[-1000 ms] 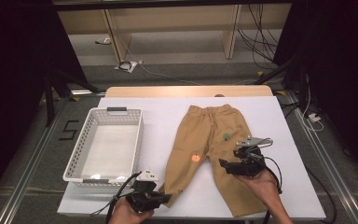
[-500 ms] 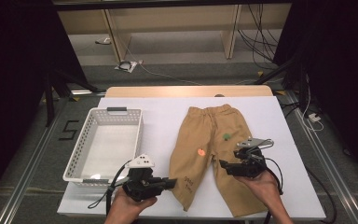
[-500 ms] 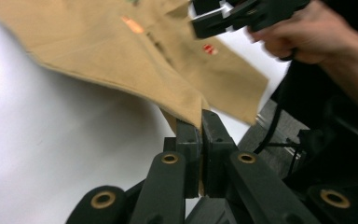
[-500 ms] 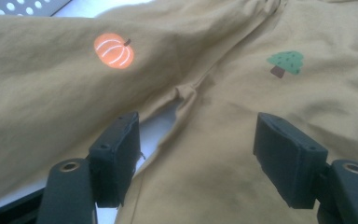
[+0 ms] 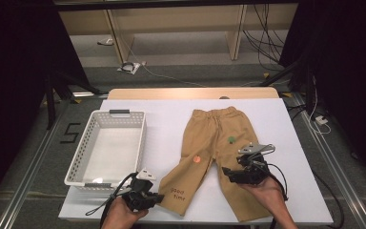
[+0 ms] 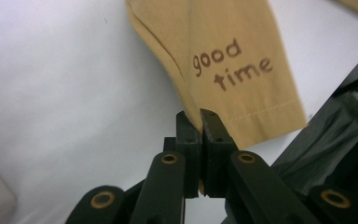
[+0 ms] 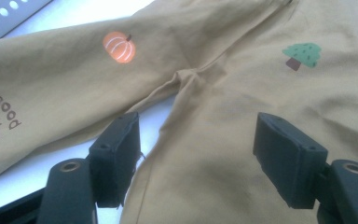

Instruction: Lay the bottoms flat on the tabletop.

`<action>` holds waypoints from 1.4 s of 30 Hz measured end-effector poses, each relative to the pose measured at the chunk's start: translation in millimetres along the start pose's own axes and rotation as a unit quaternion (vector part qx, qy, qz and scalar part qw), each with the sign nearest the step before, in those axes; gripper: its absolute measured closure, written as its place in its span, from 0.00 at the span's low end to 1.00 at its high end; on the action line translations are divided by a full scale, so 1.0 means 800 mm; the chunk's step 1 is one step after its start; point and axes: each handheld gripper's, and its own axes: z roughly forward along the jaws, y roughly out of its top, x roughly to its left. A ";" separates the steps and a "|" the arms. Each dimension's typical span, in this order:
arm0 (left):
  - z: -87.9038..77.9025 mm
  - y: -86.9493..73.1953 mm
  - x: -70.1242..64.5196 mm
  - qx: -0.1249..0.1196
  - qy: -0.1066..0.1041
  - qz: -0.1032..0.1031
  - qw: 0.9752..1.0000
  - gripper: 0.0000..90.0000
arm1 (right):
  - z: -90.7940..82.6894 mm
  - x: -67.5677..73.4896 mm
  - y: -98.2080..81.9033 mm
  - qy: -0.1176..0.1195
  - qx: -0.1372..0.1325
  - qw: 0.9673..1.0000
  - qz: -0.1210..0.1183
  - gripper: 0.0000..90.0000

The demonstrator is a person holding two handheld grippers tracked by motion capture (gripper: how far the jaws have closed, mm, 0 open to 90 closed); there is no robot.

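Tan trousers (image 5: 219, 138) lie flat on the white table (image 5: 162, 114), waist at the far end, legs toward me. My left gripper (image 5: 159, 196) is at the front edge, shut on the side edge of the left leg near its hem; the left gripper view shows the fabric (image 6: 242, 88) with "good time" print pinched between the jaws of this gripper (image 6: 200, 116). My right gripper (image 5: 226, 172) hovers open over the right leg. In the right gripper view its wide jaws (image 7: 196, 140) straddle the inner seam below the crotch, near a pumpkin print (image 7: 119, 46) and a tree print (image 7: 302, 55).
A white perforated basket (image 5: 76, 164) stands on the left half of the table, close to my left hand. The table's wooden far edge (image 5: 190, 93) lies beyond the waistband. Cables and shelf legs sit on the floor behind.
My left hand drew back toward the front-left corner with the leg edge in its jaws, so the left leg now lies spread out and angled left. The right gripper stayed put.
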 end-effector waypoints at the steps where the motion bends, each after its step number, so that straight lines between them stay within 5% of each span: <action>1: 0.006 -0.002 -0.002 0.017 0.007 0.008 1.000 0.96 | 0.000 -0.001 0.000 0.000 0.000 1.000 -0.002 0.36; 8: 0.016 -0.005 0.001 0.048 0.030 0.021 0.998 0.96 | 0.003 -0.003 -0.002 -0.002 0.004 1.000 0.001 0.37; 10: 0.014 -0.005 0.000 0.049 0.051 0.031 0.997 0.96 | 0.003 -0.002 -0.002 -0.001 0.005 1.000 0.000 0.37; 13: 0.014 -0.006 0.001 0.048 0.051 0.029 0.997 0.95 | 0.004 -0.002 -0.002 -0.001 0.004 1.000 -0.001 0.37; 16: 0.009 -0.004 0.000 0.048 0.033 0.021 0.998 0.83 | 0.003 -0.003 -0.003 -0.001 0.006 1.000 0.003 0.37; 22: -0.012 0.004 -0.006 0.018 0.042 0.014 0.999 0.56 | 0.003 -0.004 -0.002 -0.002 0.003 1.000 0.001 0.37; 28: -0.043 0.014 -0.022 -0.044 0.061 0.016 0.997 0.47 | 0.003 -0.003 -0.002 -0.003 0.003 1.000 0.004 0.37; 32: -0.046 0.020 -0.037 -0.054 0.037 0.022 0.998 0.44 | 0.003 -0.004 -0.002 -0.002 0.004 1.000 0.004 0.37; 33: -0.041 0.022 -0.042 -0.050 0.012 0.020 0.998 0.43 | 0.003 -0.004 -0.002 -0.003 0.004 1.000 0.003 0.37; 39: -0.021 0.026 -0.056 -0.039 -0.016 0.028 0.999 0.36 | 0.002 -0.005 -0.001 -0.003 0.001 1.000 0.004 0.37; 42: 0.000 0.029 -0.069 -0.019 -0.023 0.047 0.998 0.37 | 0.002 -0.006 -0.002 -0.004 0.001 1.000 0.003 0.37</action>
